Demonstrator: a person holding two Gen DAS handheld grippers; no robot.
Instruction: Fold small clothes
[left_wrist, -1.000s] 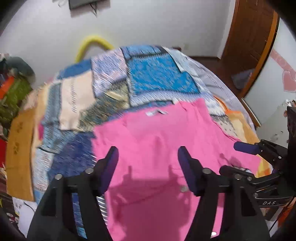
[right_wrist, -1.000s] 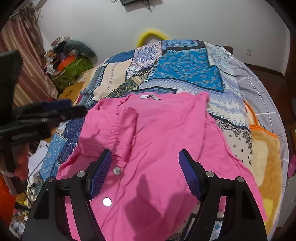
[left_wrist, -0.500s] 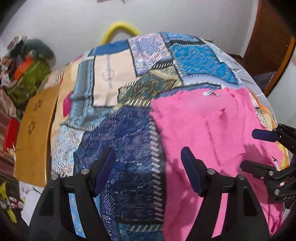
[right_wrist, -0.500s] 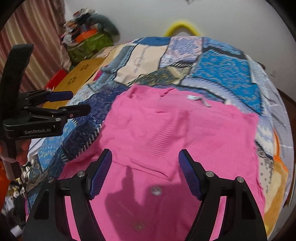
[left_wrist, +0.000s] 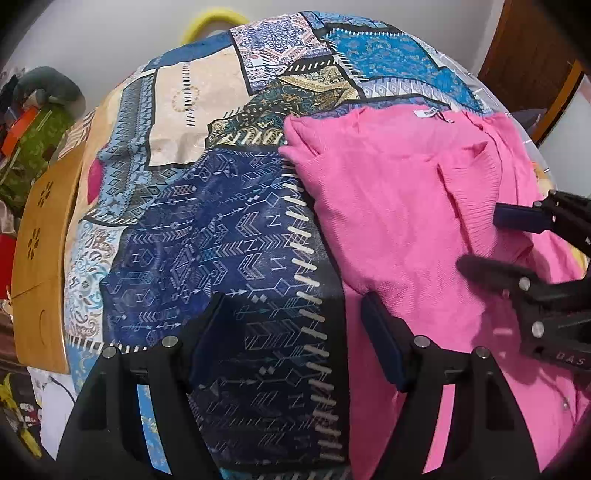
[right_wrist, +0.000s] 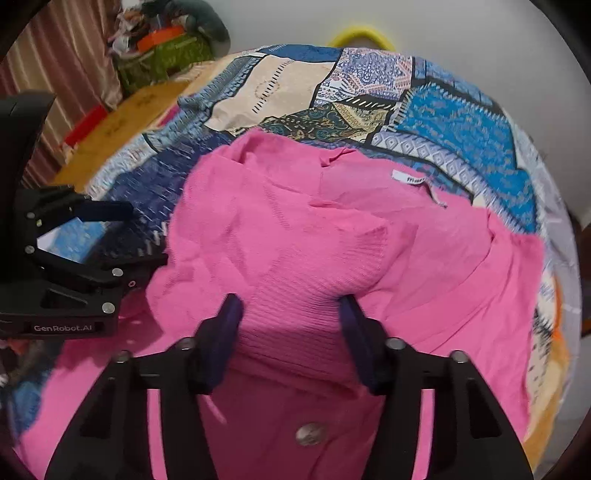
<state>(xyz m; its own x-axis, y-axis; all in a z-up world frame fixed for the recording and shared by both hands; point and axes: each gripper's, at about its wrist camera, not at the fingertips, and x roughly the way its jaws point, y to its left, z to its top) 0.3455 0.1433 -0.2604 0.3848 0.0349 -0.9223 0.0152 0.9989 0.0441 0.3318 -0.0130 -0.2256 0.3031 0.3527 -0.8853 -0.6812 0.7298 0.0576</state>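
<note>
Although the pink knitted garment (right_wrist: 332, 236) is spread flat on the patchwork bedspread (left_wrist: 207, 236), one ribbed cuff (right_wrist: 306, 295) is seen folded inward across the body, and it is on this cuff that the coming move is judged to turn. The right claw (right_wrist: 291, 325) is set directly astride it, jaws parted on either side and not yet closed, the sleeve's long axis running away from the claw toward the labelled collar (right_wrist: 417, 181). The left claw (left_wrist: 295, 343) is held released above bare bedspread, just beside the garment's left edge, and is judged the farther of the two. Fine knit, ribbed banding and metal buttons (right_wrist: 310, 434) are noted; the fabric is judged soft and liable to drag
</note>
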